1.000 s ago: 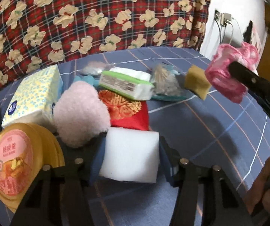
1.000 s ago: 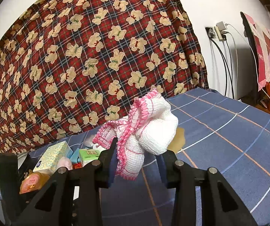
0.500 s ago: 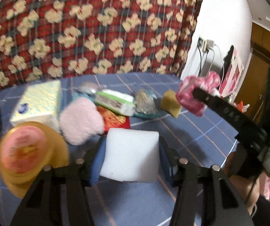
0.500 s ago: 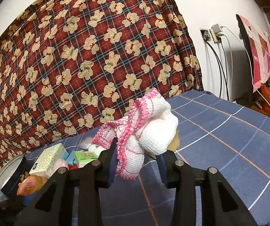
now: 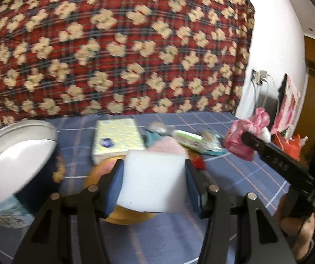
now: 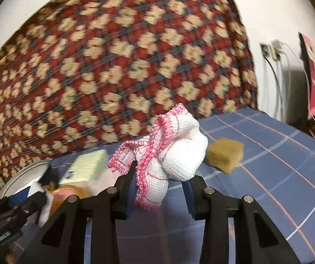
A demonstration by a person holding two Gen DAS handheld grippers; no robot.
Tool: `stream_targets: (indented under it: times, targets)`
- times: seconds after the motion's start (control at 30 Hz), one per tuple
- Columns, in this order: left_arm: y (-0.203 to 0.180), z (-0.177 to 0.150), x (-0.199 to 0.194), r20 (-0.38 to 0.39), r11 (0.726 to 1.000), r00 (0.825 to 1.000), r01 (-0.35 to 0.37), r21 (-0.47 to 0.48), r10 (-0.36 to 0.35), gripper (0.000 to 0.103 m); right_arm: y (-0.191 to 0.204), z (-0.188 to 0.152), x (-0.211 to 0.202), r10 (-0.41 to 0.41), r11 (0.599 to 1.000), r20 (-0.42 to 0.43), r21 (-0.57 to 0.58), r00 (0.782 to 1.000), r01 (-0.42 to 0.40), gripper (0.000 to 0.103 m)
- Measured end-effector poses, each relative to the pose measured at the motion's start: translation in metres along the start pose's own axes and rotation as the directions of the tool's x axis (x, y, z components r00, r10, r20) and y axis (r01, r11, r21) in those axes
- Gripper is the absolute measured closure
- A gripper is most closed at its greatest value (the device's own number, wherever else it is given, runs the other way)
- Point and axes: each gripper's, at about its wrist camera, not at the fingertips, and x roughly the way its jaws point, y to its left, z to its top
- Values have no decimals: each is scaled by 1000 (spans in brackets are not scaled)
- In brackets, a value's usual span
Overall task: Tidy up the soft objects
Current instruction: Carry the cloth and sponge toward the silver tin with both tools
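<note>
My left gripper (image 5: 152,182) is shut on a white foam sponge (image 5: 152,180), held above the blue checked bedsheet (image 5: 234,176). My right gripper (image 6: 159,189) is shut on a bunched white cloth with pink trim (image 6: 170,154); it also shows at the right of the left wrist view (image 5: 245,136). Behind the sponge lie a yellow tissue pack (image 5: 116,138), a pink fluffy pad (image 5: 168,146), a green wipes pack (image 5: 187,139) and a red pouch (image 5: 198,161). A tan sponge (image 6: 225,154) lies on the sheet to the right.
A round tin with a grey rim (image 5: 14,160) stands at the left. An orange-lidded tub (image 5: 122,213) sits under the white sponge. A red plaid bear-print blanket (image 5: 113,55) hangs behind. Wall socket with cables (image 5: 259,77) is at the right.
Both grippers have risen and swung left, still holding their items. The tin has come into the left wrist view, and the pile now looks farther away.
</note>
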Motion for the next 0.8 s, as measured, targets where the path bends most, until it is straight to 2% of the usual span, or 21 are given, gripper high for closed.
stream_targets:
  times: [0.2,0.33,0.37,0.47,0.67,0.8]
  targets:
    - [56,3,-20,38,992,996,-81,-97,85,50,68,0,-4,107,990,2,-90,994,-106,62]
    - [88,6,-33,73,977,981,-169,-128,179,50,108,-3,-3,173,976,-2,-135,985,-172,62]
    - [99,7,-38,85,969,972,-205,-138,218,50,121,-4,-2,196,970,-6,-144,981,-194,62]
    - [124,9,-44,94,952,958,-253,-174,272,50,152,-6,1,242,956,-12,-170,970,-241,62]
    - [175,7,-46,63,895,912,-383,-228,406,50,210,-17,12,323,916,-39,-239,946,-322,62]
    - [204,6,-43,37,849,871,-468,-247,491,50,243,-25,29,352,893,-88,-268,932,-362,62]
